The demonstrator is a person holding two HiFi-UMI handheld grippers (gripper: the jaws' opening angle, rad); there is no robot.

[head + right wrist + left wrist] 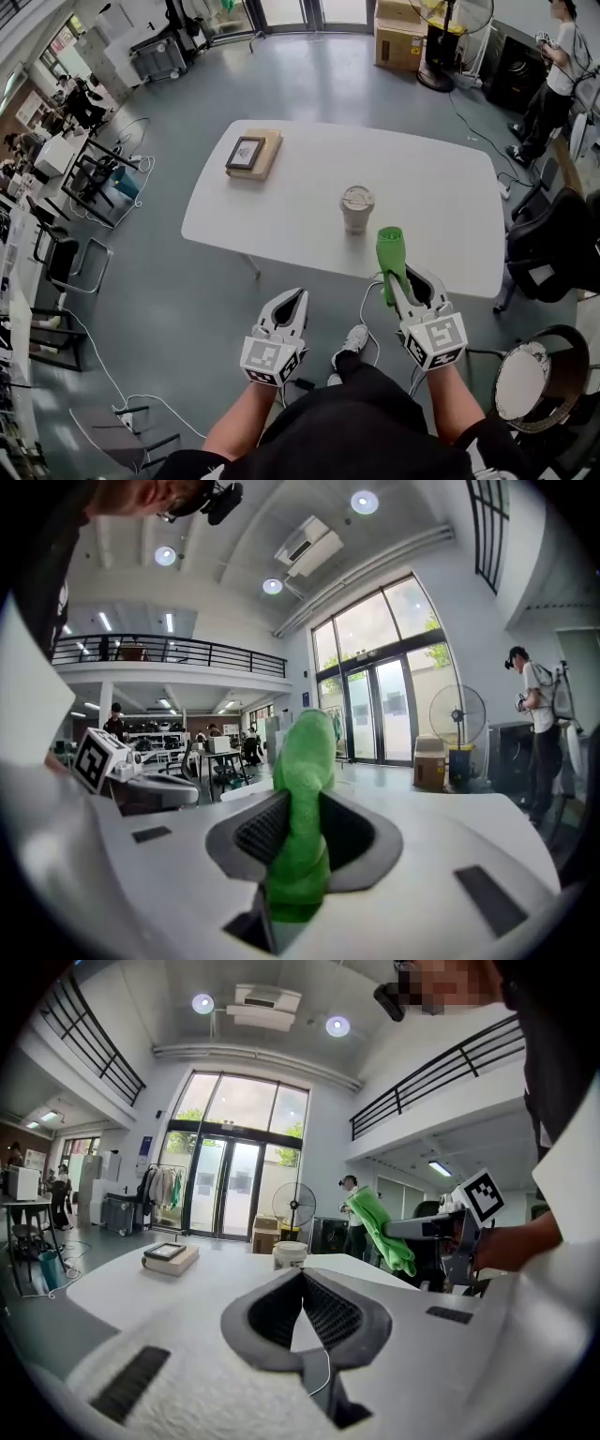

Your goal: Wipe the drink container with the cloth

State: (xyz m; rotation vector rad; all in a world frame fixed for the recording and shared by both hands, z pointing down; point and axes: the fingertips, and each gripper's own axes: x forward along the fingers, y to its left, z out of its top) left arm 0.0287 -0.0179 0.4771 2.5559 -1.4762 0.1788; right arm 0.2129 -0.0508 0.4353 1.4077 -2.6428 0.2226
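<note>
A beige drink cup [356,208] with a lid stands upright on the white table [291,202], toward its near edge. My right gripper [410,284] is shut on a green cloth [391,255], which sticks up from the jaws just short of the table edge, right of the cup. In the right gripper view the cloth [303,808] fills the gap between the jaws. My left gripper [292,302] hangs over the floor in front of the table, jaws shut with nothing between them. In the left gripper view the cup [290,1254] stands ahead and the cloth [380,1230] is at the right.
A framed picture on a book [251,153] lies at the table's far left. Black chairs [553,248] stand at the right, a round stool [525,380] near my right side. A standing fan [448,37], boxes and a person [553,75] are beyond the table.
</note>
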